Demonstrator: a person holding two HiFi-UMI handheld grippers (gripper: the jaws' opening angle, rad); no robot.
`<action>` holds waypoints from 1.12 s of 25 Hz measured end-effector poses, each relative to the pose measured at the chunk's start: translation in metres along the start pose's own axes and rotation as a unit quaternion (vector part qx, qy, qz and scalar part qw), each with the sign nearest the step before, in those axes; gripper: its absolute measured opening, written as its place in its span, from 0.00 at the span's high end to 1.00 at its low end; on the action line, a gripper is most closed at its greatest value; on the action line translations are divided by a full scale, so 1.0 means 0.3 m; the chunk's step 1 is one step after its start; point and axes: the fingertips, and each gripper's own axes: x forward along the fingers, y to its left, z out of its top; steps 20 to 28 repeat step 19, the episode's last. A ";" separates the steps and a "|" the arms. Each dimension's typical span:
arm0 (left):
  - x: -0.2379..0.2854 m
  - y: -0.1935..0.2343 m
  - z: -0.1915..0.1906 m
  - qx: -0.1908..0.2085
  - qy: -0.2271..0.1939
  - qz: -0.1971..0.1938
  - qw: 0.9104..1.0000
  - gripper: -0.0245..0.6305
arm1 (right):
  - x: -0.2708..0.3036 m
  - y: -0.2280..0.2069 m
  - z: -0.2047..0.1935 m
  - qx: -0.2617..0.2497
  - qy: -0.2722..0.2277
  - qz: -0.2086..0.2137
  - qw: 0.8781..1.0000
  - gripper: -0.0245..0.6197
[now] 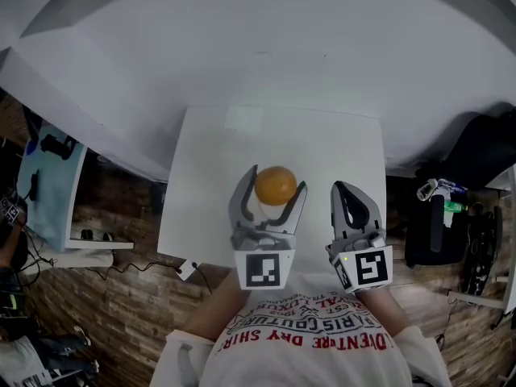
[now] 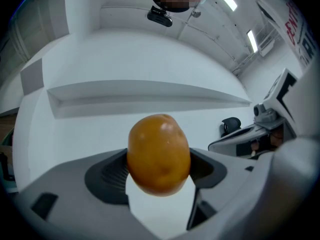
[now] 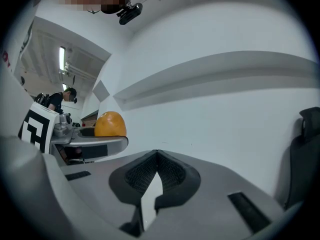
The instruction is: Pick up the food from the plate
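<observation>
A round orange-brown piece of food (image 1: 276,185), like a potato, hangs over the small white table (image 1: 205,192), and my left gripper (image 1: 275,181) is shut on it. In the left gripper view the food (image 2: 159,154) fills the space between the two grey pads, which press on its sides. My right gripper (image 1: 347,192) hovers just to the right of it with its jaws shut and nothing between them (image 3: 156,157). From the right gripper view the food (image 3: 110,124) shows at the left, in the other gripper. No plate is visible in any view.
The white table (image 1: 355,143) stands against a white wall. A brick-pattern floor (image 1: 121,297) with cables lies at the left, next to a bench with a pale blue board (image 1: 48,176). Black bags and gear (image 1: 451,224) crowd the right side.
</observation>
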 end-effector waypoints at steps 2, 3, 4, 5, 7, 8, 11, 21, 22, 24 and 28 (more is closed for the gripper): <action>0.003 0.001 -0.006 -0.002 0.003 -0.001 1.000 0.43 | 0.003 0.001 -0.004 -0.004 -0.001 -0.001 1.000 0.95; 0.005 0.002 -0.011 -0.007 0.005 -0.001 1.000 0.43 | 0.005 0.002 -0.006 -0.005 0.000 -0.001 1.000 0.95; 0.008 0.004 -0.017 -0.013 0.007 0.001 1.000 0.43 | 0.006 0.002 -0.009 -0.005 0.001 -0.001 1.000 0.95; 0.011 0.007 -0.023 -0.019 0.010 0.003 1.000 0.43 | 0.007 0.002 -0.011 -0.005 0.002 -0.002 1.000 0.95; 0.015 0.013 -0.032 -0.033 0.012 0.005 0.999 0.43 | 0.009 0.006 -0.013 -0.007 0.005 -0.002 1.000 0.95; 0.016 0.016 -0.035 -0.038 0.011 0.006 0.999 0.43 | 0.010 0.010 -0.015 -0.007 0.005 -0.001 1.000 0.95; 0.019 0.022 -0.038 -0.037 0.012 0.006 0.999 0.43 | 0.014 0.020 -0.021 -0.007 0.010 0.002 1.000 0.95; 0.023 0.013 -0.061 -0.043 0.021 -0.004 0.999 0.43 | 0.029 0.027 -0.043 -0.008 0.019 0.004 1.000 0.95; 0.023 0.013 -0.061 -0.043 0.021 -0.004 0.999 0.43 | 0.029 0.027 -0.043 -0.008 0.019 0.004 1.000 0.95; 0.023 0.013 -0.061 -0.043 0.021 -0.004 0.999 0.43 | 0.029 0.027 -0.043 -0.008 0.019 0.004 1.000 0.95; 0.023 0.013 -0.061 -0.043 0.021 -0.004 0.999 0.43 | 0.029 0.027 -0.043 -0.008 0.019 0.004 1.000 0.95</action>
